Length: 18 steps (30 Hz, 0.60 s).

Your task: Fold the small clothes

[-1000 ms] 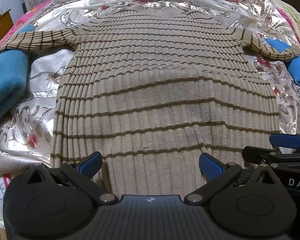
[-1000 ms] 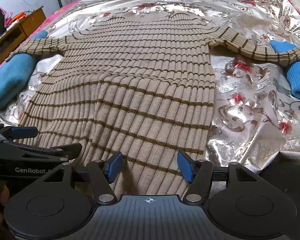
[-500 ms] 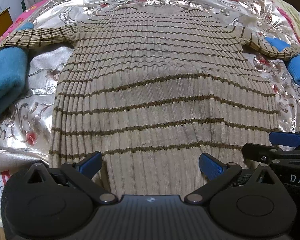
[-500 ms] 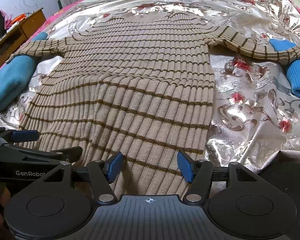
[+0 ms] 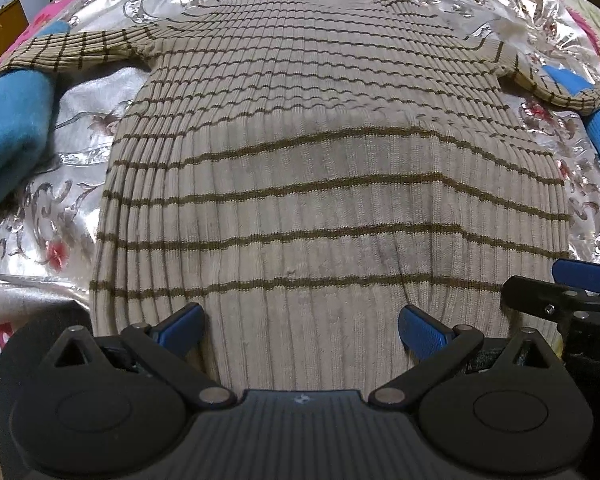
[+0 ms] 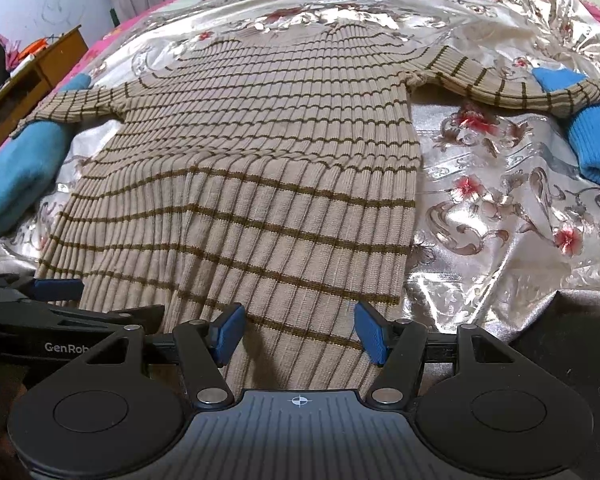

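Beige ribbed sweater point(image 5: 320, 200) lies lengthwise, neck far, hem between both gaping claws: left claw point(image 5: 302, 330), right claw point(image 6: 298, 336).

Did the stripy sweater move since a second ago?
No. In the left wrist view the sweater sits at the same spot against the blue cloth and the flowers on the shiny bed cover; both sleeves remain spread out.

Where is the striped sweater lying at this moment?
In both wrist views the striped sweater lies spread flat on the shiny floral bedcover, sleeves out, its hem beside both open grippers.
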### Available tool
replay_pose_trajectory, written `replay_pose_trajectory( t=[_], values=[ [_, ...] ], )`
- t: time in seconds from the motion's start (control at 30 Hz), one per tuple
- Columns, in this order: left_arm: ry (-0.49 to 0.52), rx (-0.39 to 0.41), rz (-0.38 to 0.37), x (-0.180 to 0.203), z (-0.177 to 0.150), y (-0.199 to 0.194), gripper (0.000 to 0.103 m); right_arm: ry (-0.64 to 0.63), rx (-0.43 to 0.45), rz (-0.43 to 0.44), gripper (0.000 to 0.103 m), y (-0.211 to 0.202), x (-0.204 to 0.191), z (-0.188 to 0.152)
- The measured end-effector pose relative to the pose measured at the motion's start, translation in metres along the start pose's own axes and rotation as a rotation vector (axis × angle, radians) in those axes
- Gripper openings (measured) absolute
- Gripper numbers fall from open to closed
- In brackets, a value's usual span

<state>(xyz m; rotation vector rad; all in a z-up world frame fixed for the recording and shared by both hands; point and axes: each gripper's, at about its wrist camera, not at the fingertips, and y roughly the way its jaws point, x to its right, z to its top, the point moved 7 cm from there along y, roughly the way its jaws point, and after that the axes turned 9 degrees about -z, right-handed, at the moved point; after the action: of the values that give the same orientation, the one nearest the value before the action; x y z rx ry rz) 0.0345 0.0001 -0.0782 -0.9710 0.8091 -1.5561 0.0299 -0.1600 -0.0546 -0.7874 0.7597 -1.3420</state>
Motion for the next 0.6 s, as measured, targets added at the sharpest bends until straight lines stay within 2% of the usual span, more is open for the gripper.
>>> replay_pose_trajectory(
  t=[0.47,0.6],
  values=[
    [-0.009,-0.038,0.036,-0.0003,-0.0037,0.0049,0.103,0.014,0.01,0.017,0.061,-0.0018,0.0017,-0.0001],
    [-0.004,-0.072,0.043,0.0001,-0.0068,0.0093,0.103,0.016,0.012,0.018,0.061,-0.0022,0.002,0.0004]
  ],
)
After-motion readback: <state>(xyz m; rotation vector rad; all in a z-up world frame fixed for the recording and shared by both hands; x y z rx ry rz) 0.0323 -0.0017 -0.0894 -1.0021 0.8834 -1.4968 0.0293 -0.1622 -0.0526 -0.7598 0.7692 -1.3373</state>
